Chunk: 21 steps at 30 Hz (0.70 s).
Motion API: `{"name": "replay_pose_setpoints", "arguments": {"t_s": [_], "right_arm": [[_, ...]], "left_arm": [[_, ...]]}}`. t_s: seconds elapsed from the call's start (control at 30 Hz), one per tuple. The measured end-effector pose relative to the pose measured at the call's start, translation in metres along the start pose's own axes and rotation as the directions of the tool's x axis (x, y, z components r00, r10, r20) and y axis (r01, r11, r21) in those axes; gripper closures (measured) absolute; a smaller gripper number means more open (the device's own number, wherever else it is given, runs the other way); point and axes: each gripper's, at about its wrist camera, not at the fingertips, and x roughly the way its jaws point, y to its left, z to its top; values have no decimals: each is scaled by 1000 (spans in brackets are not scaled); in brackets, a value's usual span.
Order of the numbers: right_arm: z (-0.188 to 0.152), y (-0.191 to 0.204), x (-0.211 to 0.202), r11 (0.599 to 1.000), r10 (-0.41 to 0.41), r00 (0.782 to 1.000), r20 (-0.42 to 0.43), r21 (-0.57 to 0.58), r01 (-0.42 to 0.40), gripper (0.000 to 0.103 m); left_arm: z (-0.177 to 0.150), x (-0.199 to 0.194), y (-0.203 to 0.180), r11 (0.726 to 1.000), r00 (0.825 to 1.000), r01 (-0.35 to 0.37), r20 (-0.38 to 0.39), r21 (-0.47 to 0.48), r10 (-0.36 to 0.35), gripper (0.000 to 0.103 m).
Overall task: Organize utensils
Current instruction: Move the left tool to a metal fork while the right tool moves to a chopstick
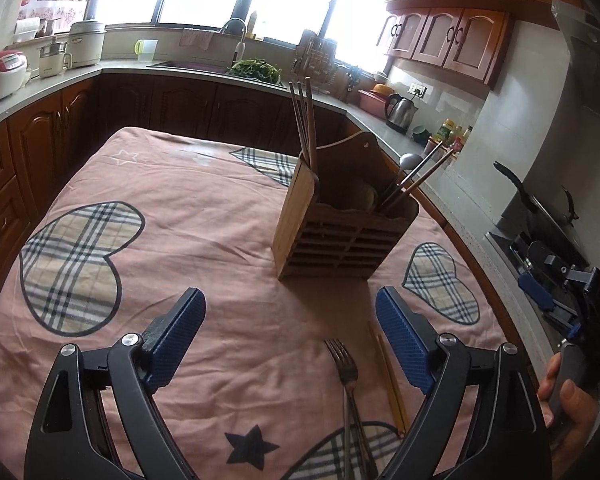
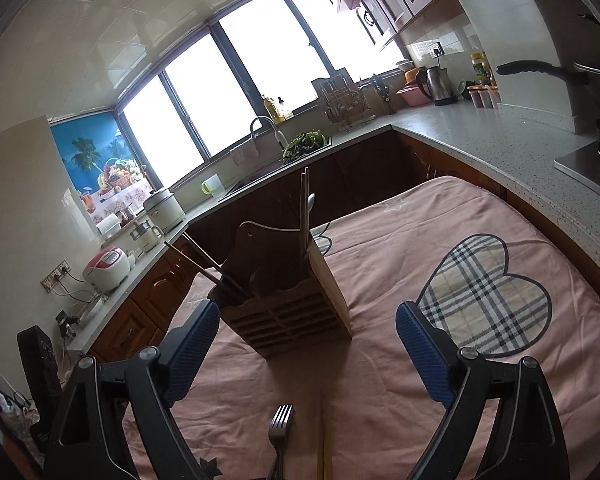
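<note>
On pink heart-patterned tabletop (image 1: 188,216): wooden utensil holder (image 1: 340,236) standing upright near centre, already carrying upright chopsticks (image 1: 302,120) in 1 back corner and more sticks plus a ladle (image 1: 414,160) leaning out of the opposite side. Nearer the cameras, flat on the cloth: 1 metal fork (image 1: 346,376), tines toward the holder, and just beside it 1 pair of yellow chopsticks (image 1: 388,376), not yet sorted.

Left gripper (image 1: 290,338): fingers (image 1: 180,332) spread wide, nothing between them, hovering over the cloth short of the fork. Right gripper (image 2: 308,348): fingers (image 2: 424,356) likewise wide apart and empty, fork (image 2: 281,424) and chopsticks (image 2: 323,432) lying below and between them in the right wrist view; also visible at the right edge of the left wrist view, carried in a person's hand (image 1: 568,404).

Likely step: reaching for 1 of the 2 loose items.

Risks, as judged: fork and chopsticks lying so close that a closing grip could catch both or knock 1 aside; thin, low-lying pieces easily pinched together with a fold of loose cloth, dragging the cover; both grippers converging on the same spot and colliding; a tall leaning stick nudged during insertion, tipping the holder.
</note>
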Motion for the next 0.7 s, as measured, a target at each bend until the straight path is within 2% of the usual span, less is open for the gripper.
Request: {"name": "replay_pose_setpoints", "arguments": {"t_s": [0.4, 0.7], "right_arm": [[-52, -12, -29, 999, -36, 997, -65, 15, 37, 11], [-75, -18, -29, 998, -64, 990, -124, 1, 65, 13]], "left_arm": [[-45, -11, -1, 1000, 998, -4, -70, 16, 5, 14], [-55, 0, -11, 999, 993, -1, -116, 42, 6, 14]]}}
